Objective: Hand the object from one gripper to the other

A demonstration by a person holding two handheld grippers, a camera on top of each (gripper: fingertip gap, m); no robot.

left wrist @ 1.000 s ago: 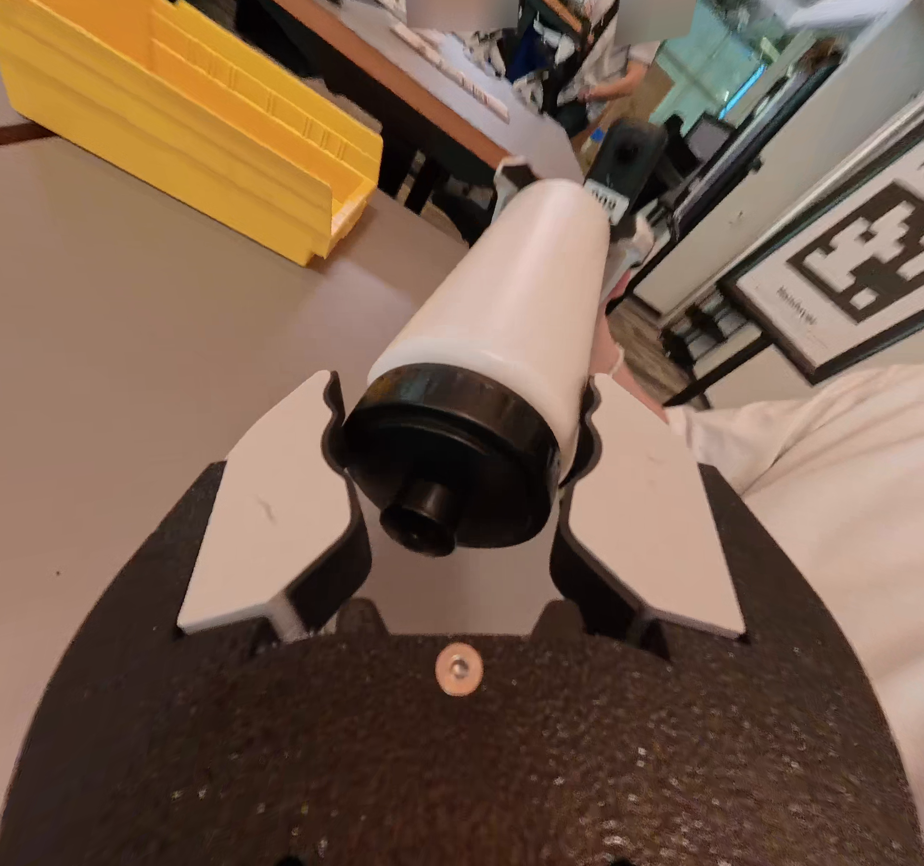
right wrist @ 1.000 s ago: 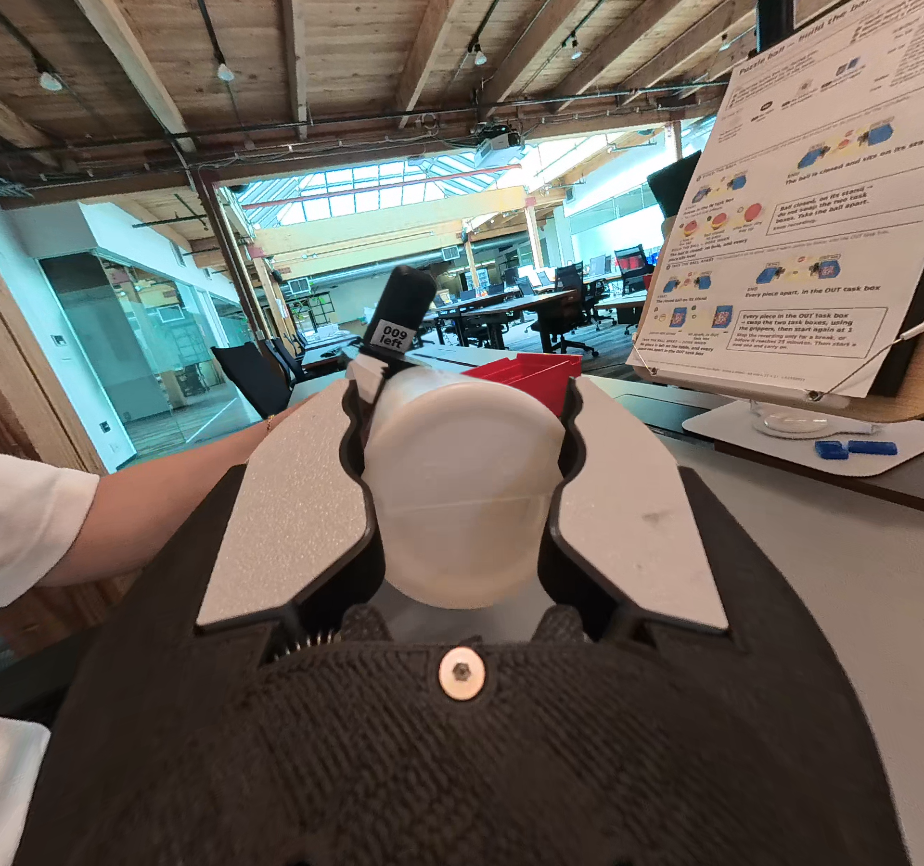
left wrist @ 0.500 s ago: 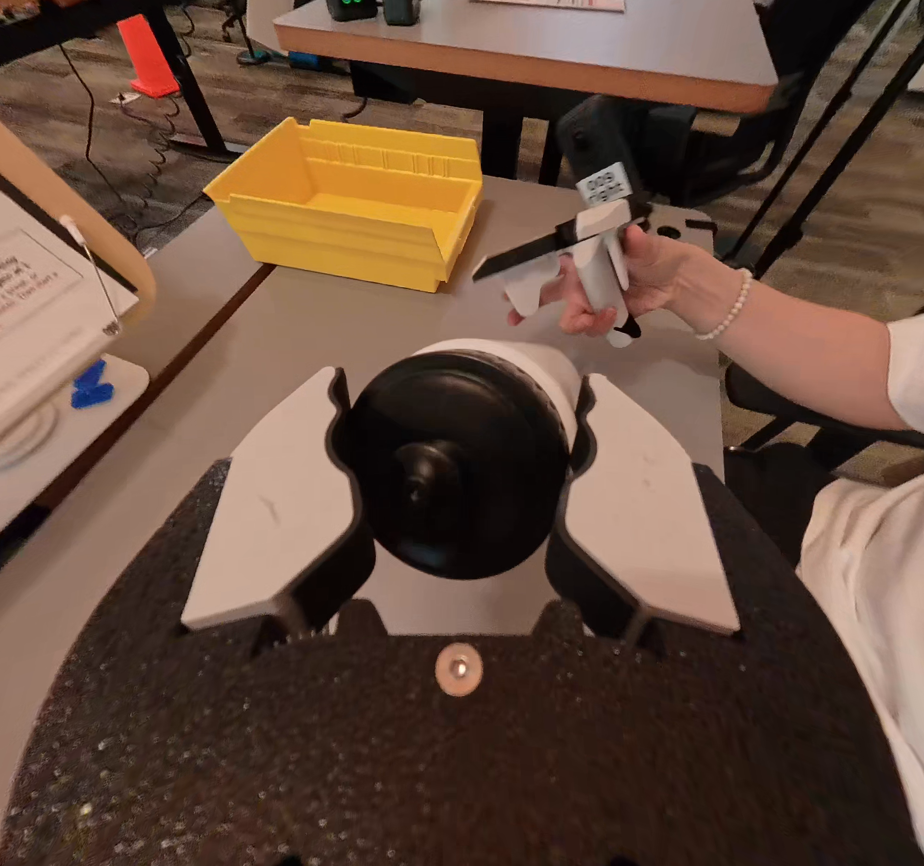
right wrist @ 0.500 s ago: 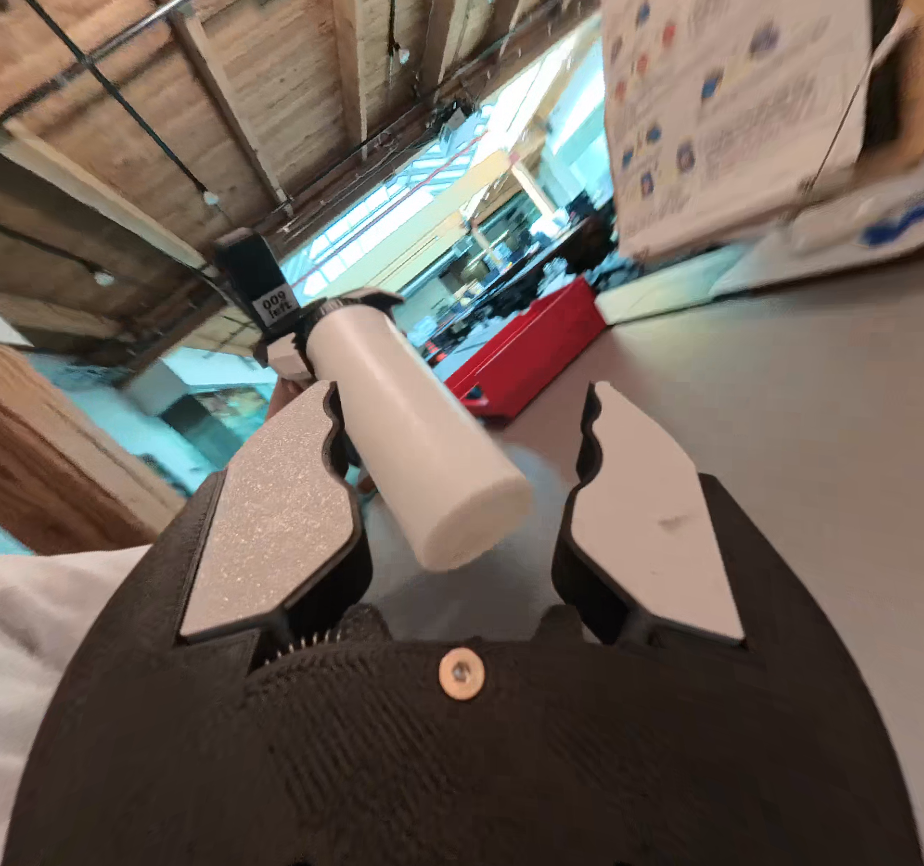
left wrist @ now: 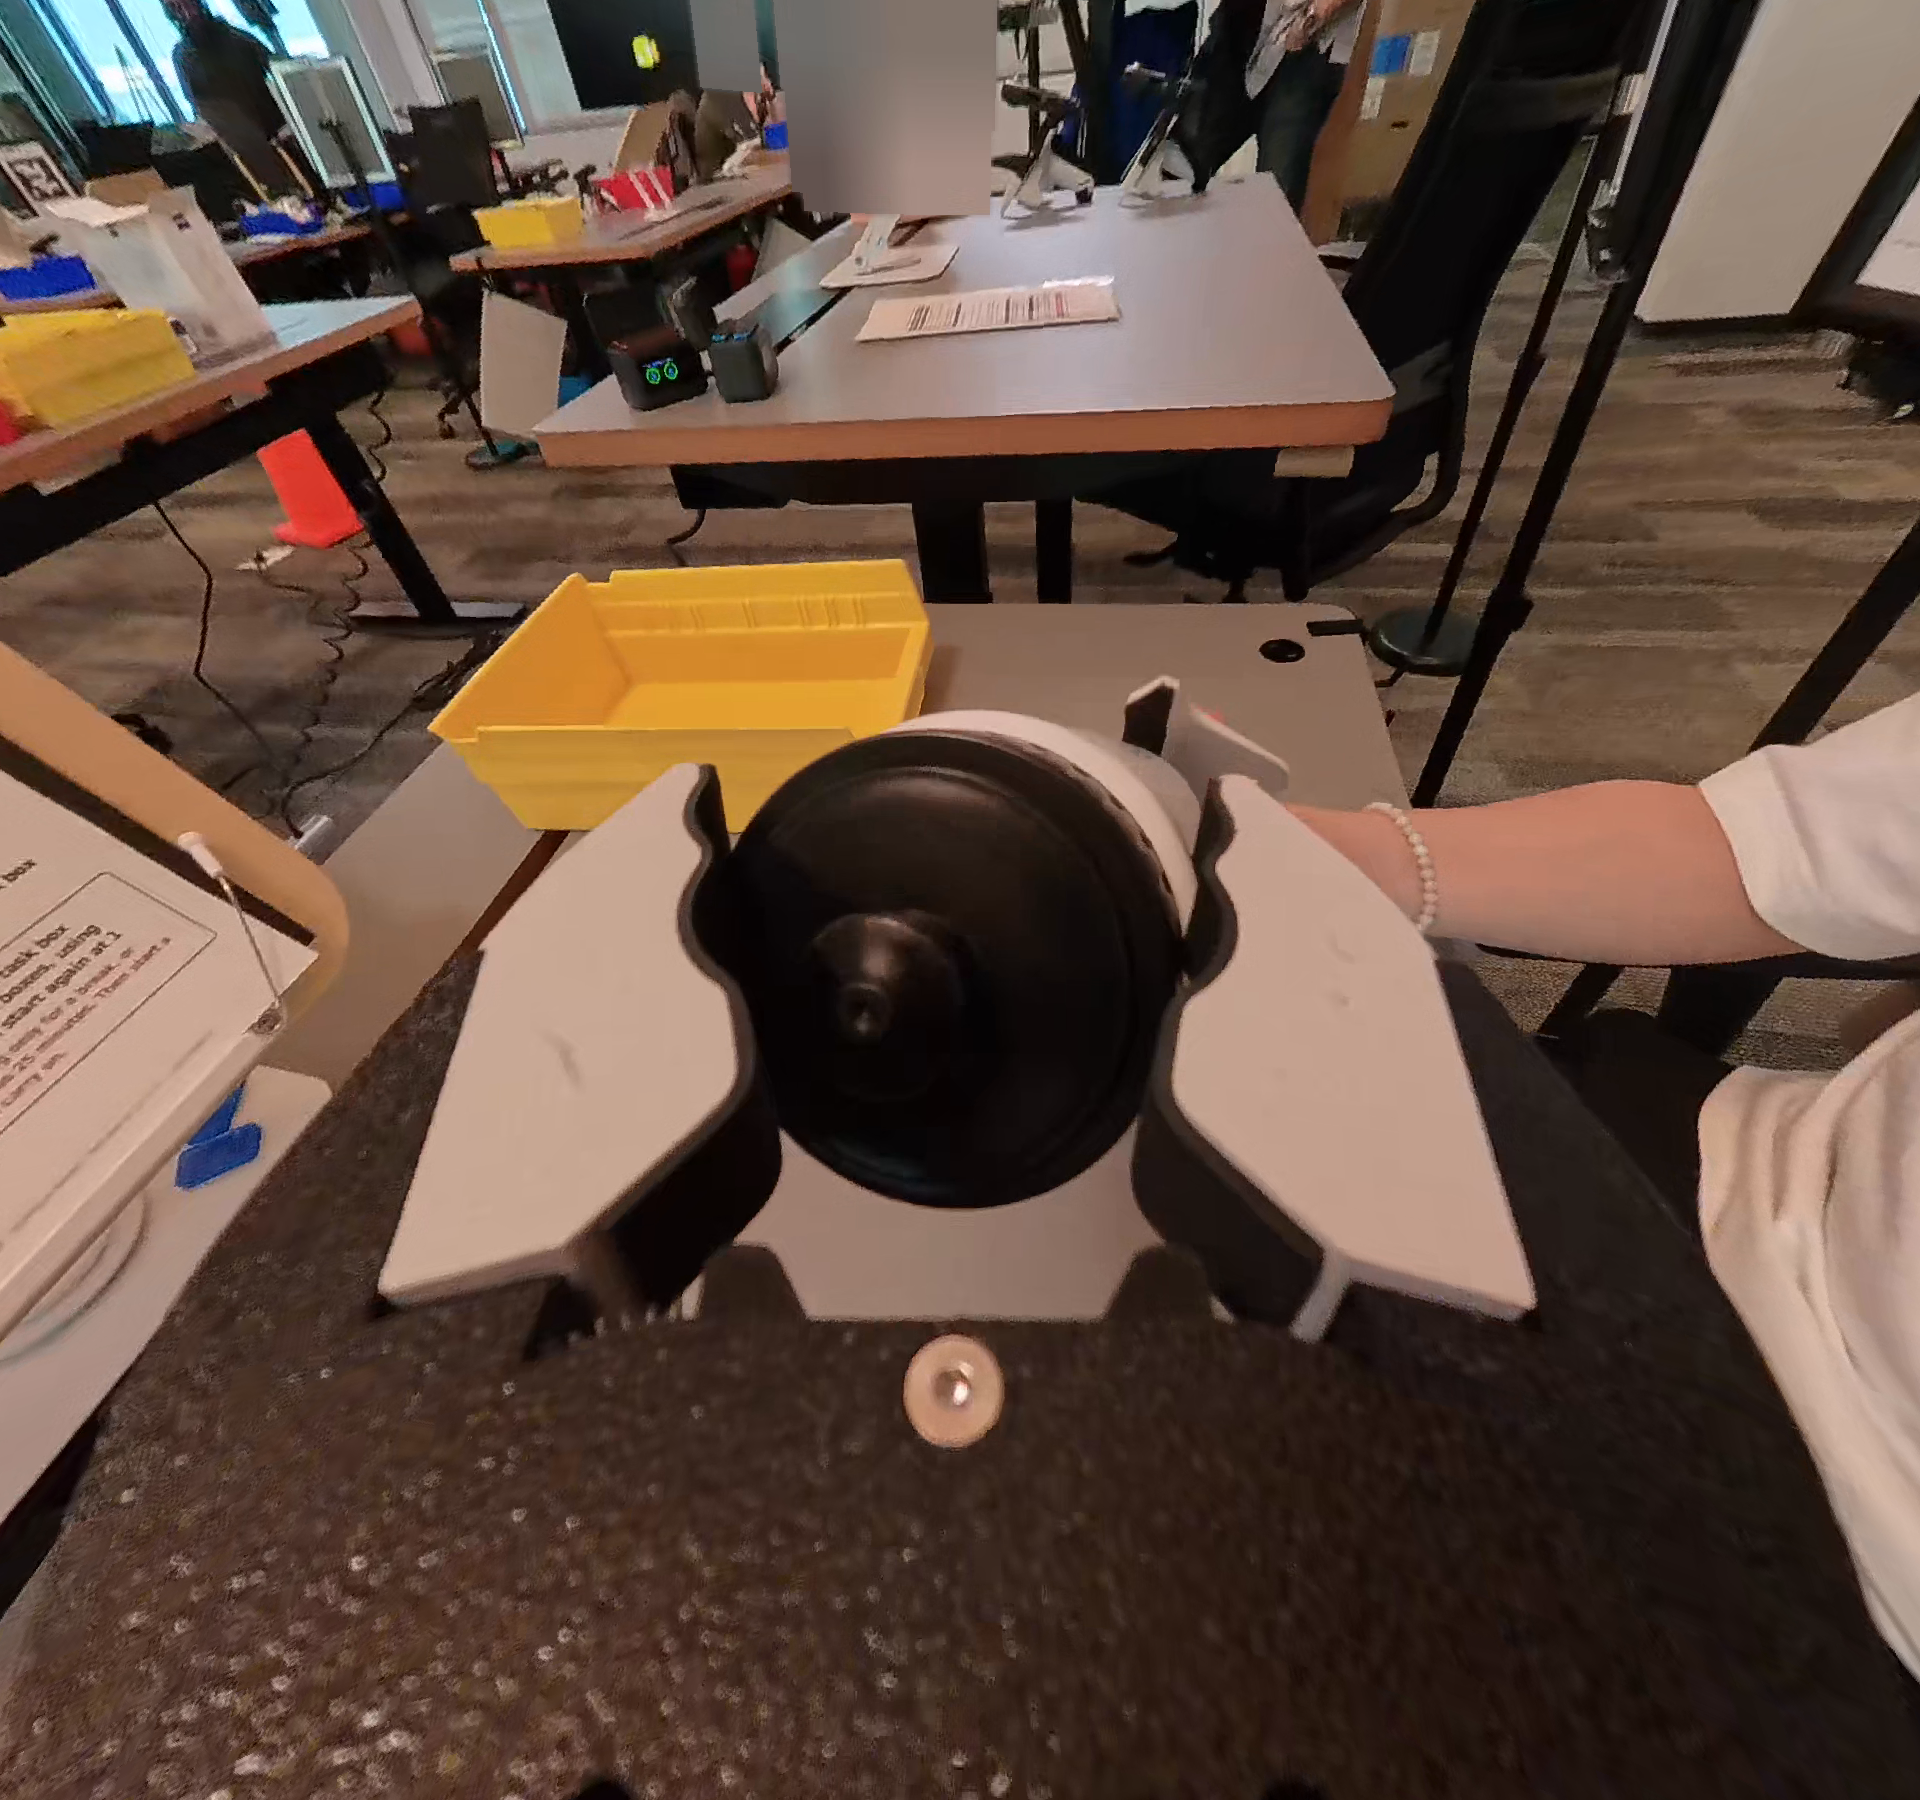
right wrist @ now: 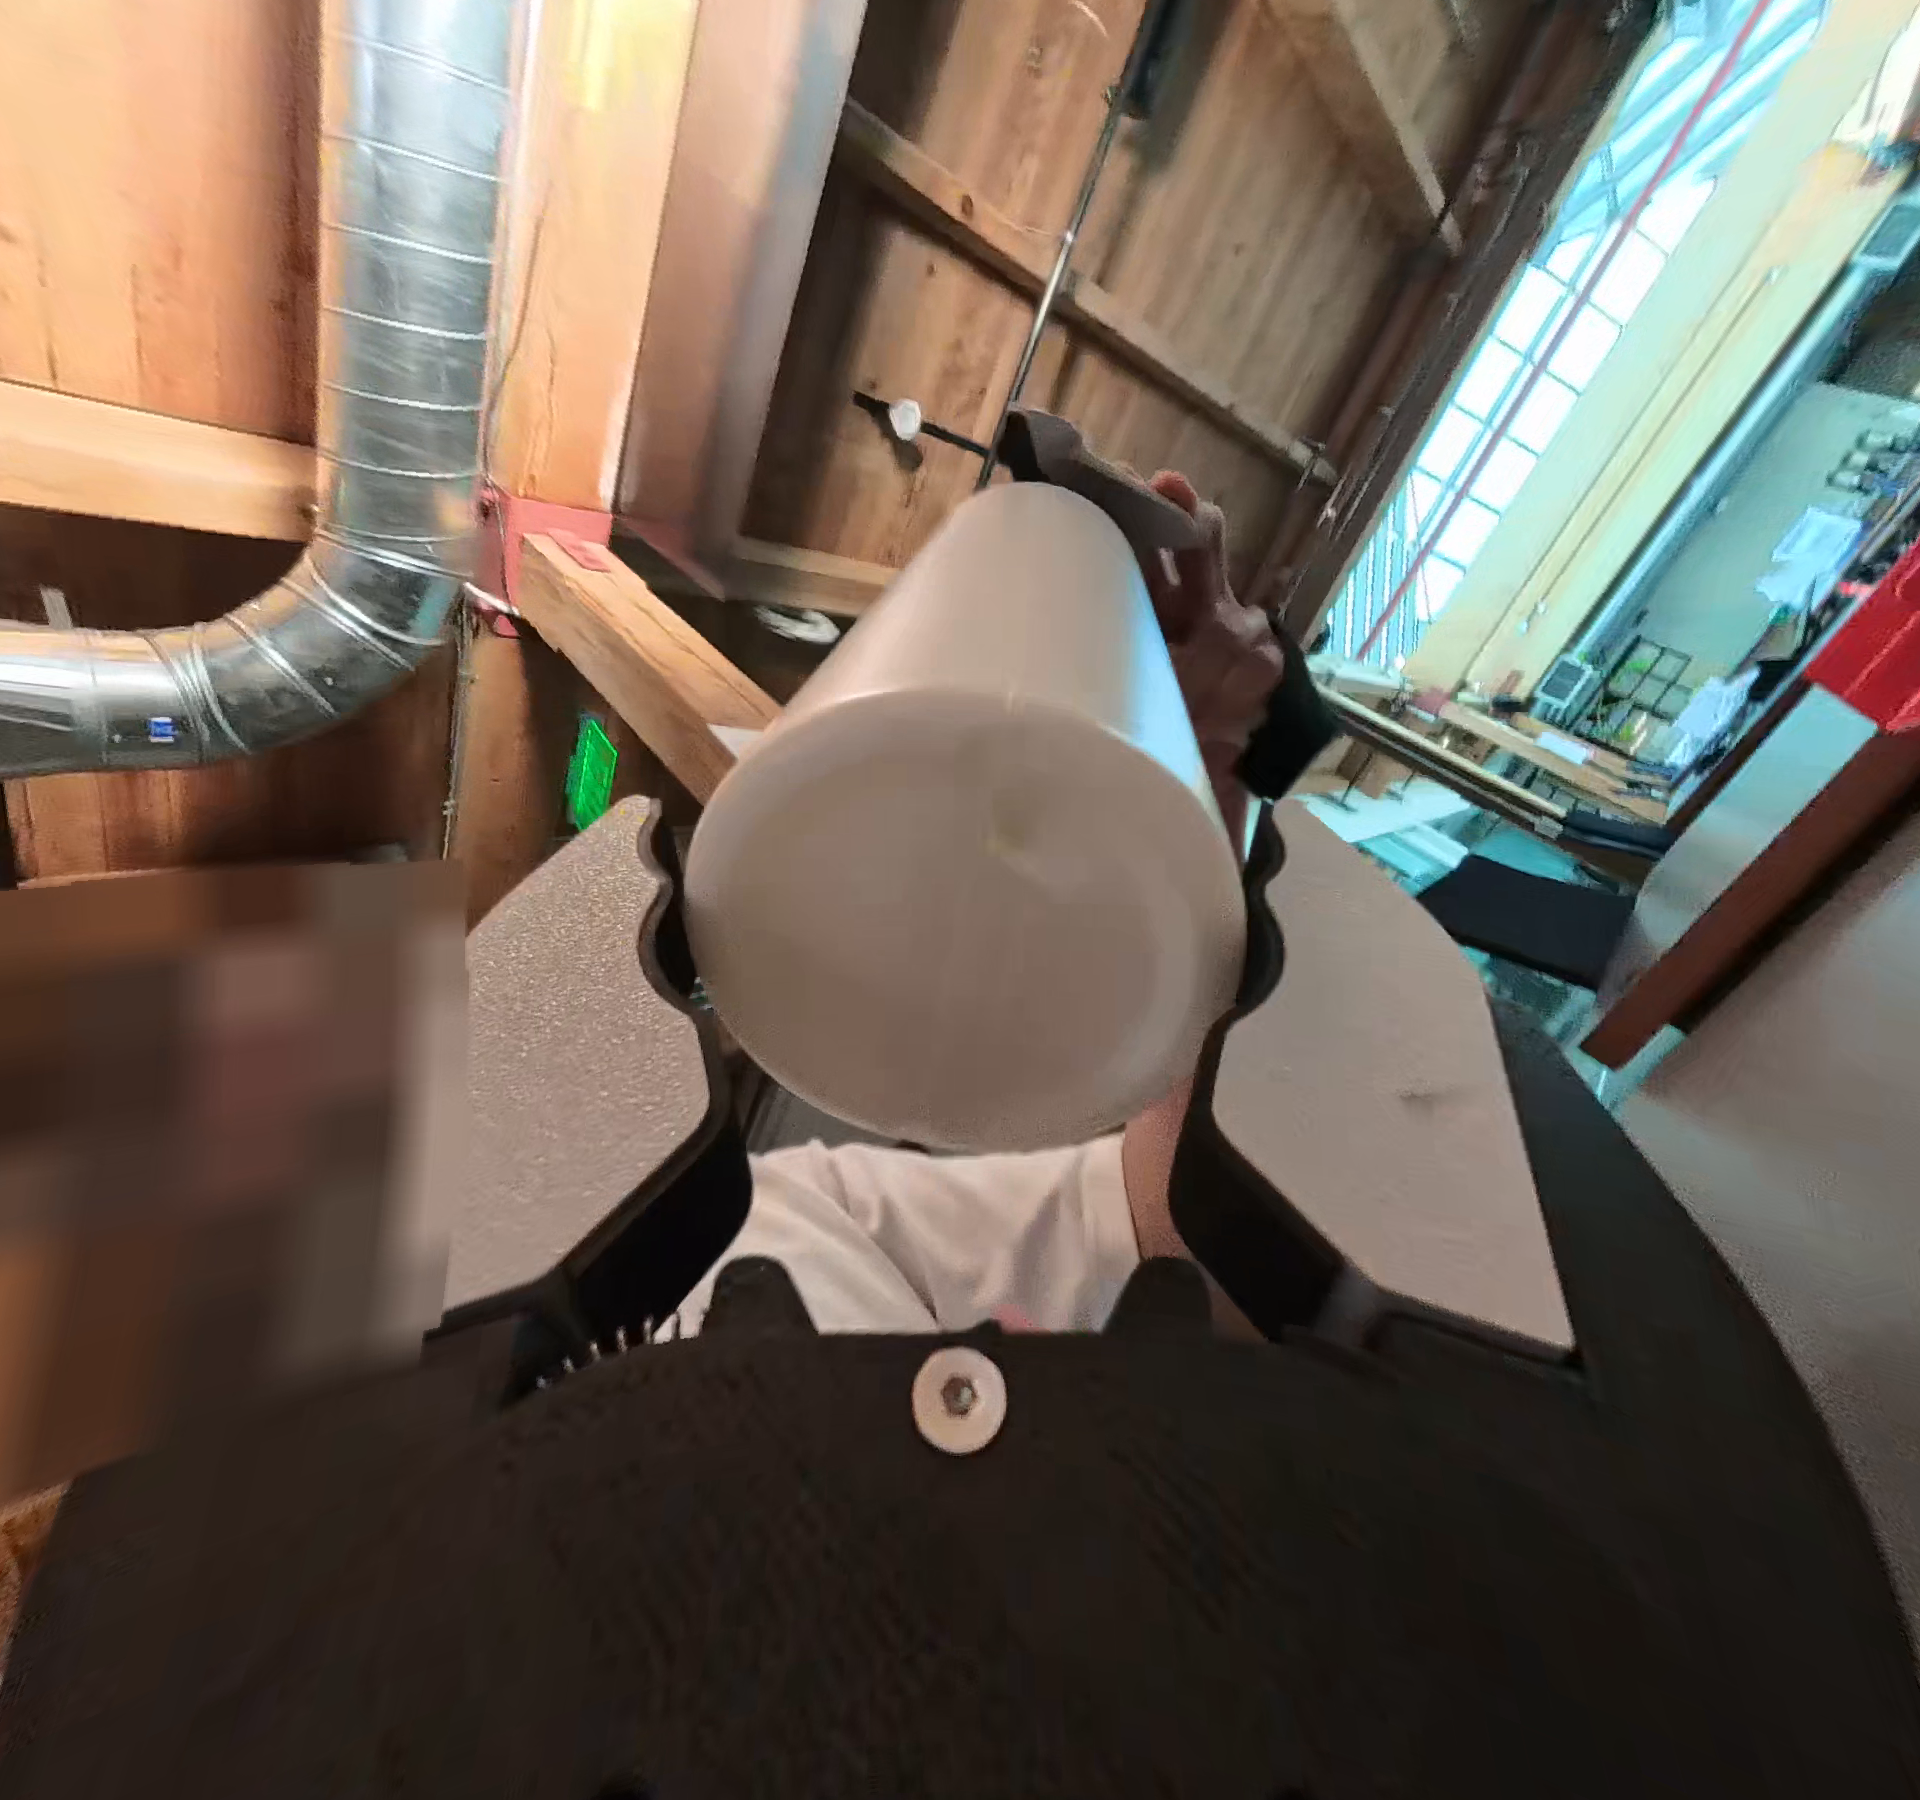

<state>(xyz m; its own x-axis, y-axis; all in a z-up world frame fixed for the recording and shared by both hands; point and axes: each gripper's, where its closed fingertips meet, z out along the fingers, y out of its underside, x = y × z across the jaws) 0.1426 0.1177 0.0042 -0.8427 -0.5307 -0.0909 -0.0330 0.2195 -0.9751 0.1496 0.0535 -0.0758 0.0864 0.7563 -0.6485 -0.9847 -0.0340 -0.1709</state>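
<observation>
You are wearing a white short-sleeved shirt (left wrist: 1829, 815), showing at the right edge of the left wrist view, and a string of small pale beads (left wrist: 1418, 867) is circling your wrist. Each gripper is showing a rough black speckled body (left wrist: 935, 1563) filling the lower frame, a round silver screw (left wrist: 953, 1389) sitting at its centre, and two flat light-grey fingers (left wrist: 582, 1044) with wavy black inner edges.
</observation>
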